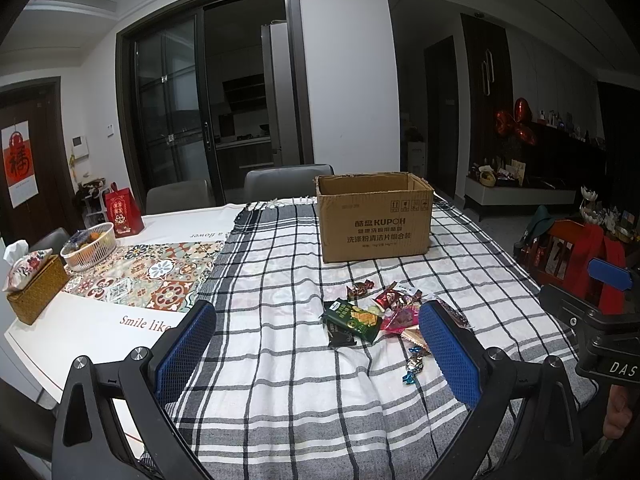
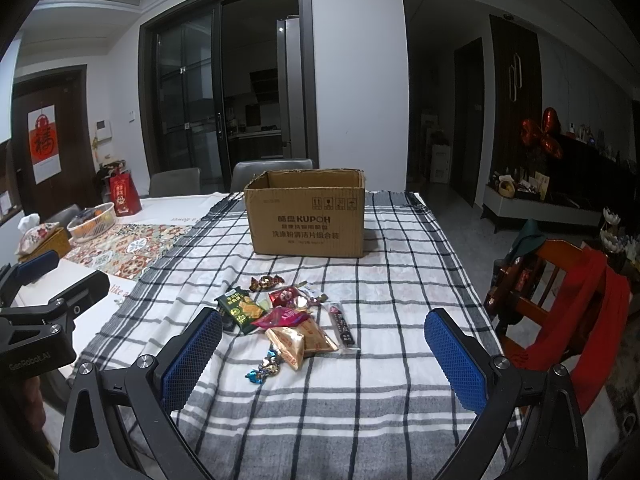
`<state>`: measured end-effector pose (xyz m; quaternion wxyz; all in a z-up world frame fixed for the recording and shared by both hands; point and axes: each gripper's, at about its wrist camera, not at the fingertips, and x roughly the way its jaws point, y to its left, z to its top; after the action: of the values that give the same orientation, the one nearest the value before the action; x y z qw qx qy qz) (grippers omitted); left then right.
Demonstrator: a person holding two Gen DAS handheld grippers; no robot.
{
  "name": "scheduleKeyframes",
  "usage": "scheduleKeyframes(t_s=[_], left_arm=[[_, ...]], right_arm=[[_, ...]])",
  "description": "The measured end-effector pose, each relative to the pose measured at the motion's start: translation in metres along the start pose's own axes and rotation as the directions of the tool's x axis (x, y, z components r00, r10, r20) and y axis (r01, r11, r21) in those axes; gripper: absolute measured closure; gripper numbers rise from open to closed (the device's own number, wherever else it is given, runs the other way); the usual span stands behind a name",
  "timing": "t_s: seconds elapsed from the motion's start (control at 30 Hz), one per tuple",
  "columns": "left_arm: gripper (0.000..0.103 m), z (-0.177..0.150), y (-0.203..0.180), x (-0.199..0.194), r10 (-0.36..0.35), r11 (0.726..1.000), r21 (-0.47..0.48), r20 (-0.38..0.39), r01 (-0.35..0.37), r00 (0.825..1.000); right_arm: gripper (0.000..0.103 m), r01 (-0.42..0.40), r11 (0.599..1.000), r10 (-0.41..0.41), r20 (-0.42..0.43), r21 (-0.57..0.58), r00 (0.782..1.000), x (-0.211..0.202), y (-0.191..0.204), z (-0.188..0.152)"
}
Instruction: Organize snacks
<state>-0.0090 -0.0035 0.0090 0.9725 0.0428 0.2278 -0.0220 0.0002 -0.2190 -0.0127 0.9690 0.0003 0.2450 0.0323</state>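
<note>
On the checked tablecloth, snack pile lies loose, just ahead of right gripper, toward its 11 o'clock finger. Left gripper sees pile at 1 o'clock. Both spread wide, empty. Open KUPOH carton stands beyond at 12.

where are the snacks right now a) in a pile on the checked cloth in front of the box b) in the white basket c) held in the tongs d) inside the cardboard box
a: the snack pile lies on the checked cloth on the near side of the open cardboard box, apart from it, and both the left tongs and the right tongs are open and hold nothing.
</note>
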Motion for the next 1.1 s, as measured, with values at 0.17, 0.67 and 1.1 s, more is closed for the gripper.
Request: scheduleKeyframes(t_s=[0.17, 0.67, 1.1], left_arm=[[0.0, -0.004, -0.004, 0.0, -0.002, 1.0, 0.0, 0.006, 0.002, 1.0], [0.0, -0.004, -0.01, 0.011, -0.036, 0.999, 0.023, -0.028, 0.037, 0.999], [0.007, -0.01, -0.041, 0.077, -0.2, 0.975, 0.064, -0.147, 0.211, 0.969]], right_arm=[[0.001, -0.001, 1.0, 0.001, 0.0, 0.0, 1.0, 0.0, -0.001, 0.001], [0.001, -0.005, 1.0, 0.005, -0.01, -0.001, 1.0, 0.007, -0.002, -0.003], [0.002, -0.022, 0.999, 0.024, -0.103, 0.023, 0.994, 0.065, -0.028, -0.011]])
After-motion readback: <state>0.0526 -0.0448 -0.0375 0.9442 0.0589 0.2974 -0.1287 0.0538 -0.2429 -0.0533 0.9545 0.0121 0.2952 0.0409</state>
